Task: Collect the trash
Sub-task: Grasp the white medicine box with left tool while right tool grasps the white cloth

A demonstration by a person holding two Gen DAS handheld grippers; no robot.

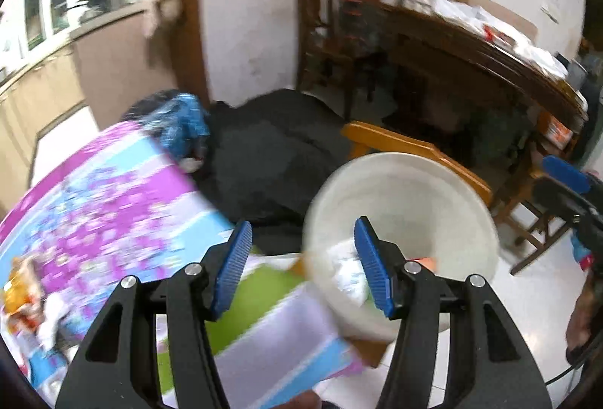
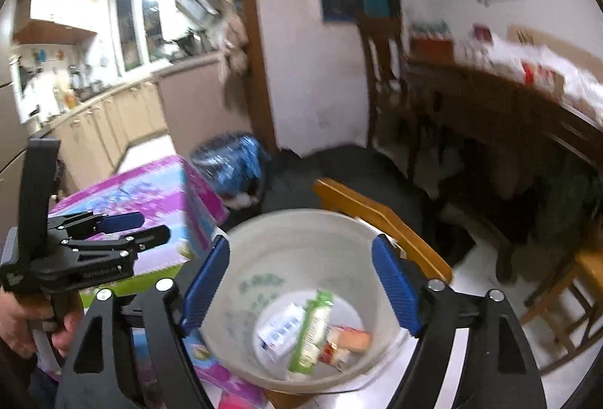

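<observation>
Bucket (image 2: 301,299), white plastic, lower centre of right view, beside patterned tablecloth (image 2: 150,190). Wrappers (image 2: 312,330) heaped at bottom: thin, crinkly, probably weightless and slippery; best pinched at an edge or fold. More litter (image 1: 22,292) at lower left of left view. Right gripper (image 2: 301,284) above bucket, fingers spread wide, empty. Left gripper (image 1: 303,266) half open, holding nothing.

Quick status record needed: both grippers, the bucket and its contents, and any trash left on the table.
left gripper: open, empty
right gripper: open, empty, above the bucket
bucket: white, upright, beside the table
bucket contents: green wrapper, white packet, orange-red wrapper
table: purple and blue floral cloth
trash left: orange wrapper at the table's near left edge, blurred
</observation>
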